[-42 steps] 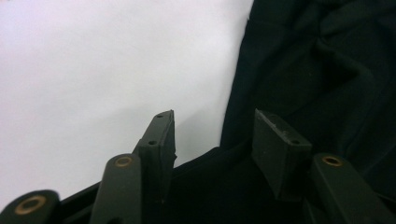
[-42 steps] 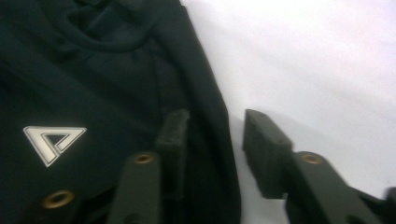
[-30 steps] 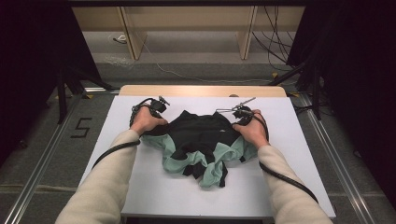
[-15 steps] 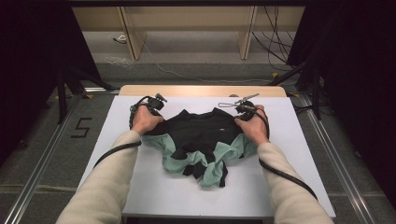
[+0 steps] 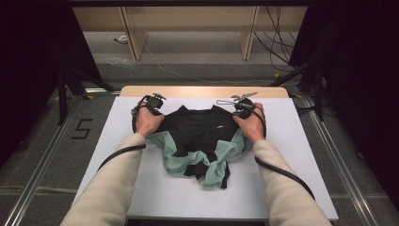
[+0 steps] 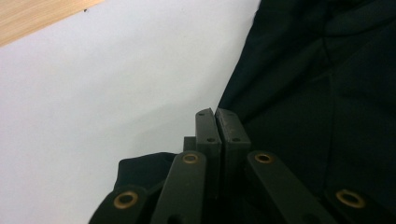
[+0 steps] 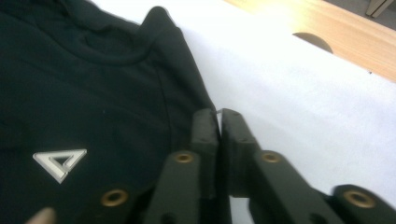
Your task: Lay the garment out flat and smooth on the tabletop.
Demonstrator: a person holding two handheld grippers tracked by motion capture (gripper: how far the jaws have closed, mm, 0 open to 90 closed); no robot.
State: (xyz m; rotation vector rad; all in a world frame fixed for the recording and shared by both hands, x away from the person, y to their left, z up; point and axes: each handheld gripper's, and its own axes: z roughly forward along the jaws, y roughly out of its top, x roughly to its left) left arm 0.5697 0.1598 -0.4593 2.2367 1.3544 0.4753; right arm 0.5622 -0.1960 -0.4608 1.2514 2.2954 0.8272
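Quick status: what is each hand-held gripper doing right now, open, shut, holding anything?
Left hand-held gripper: shut, at the shirt's edge; a grip cannot be told.
Right hand-held gripper: jaws just easing apart, a thin gap, no cloth seen between them.

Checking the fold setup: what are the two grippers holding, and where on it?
The left gripper is shut on the shirt at its left shoulder edge. The right gripper looks nearly shut beside the right shoulder edge; its grip cannot be told.

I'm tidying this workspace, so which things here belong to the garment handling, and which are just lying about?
In use: black and mint-green fabric garment; left gripper; right gripper; white table.

Lying about: wooden shelf unit; loose cables on floor.
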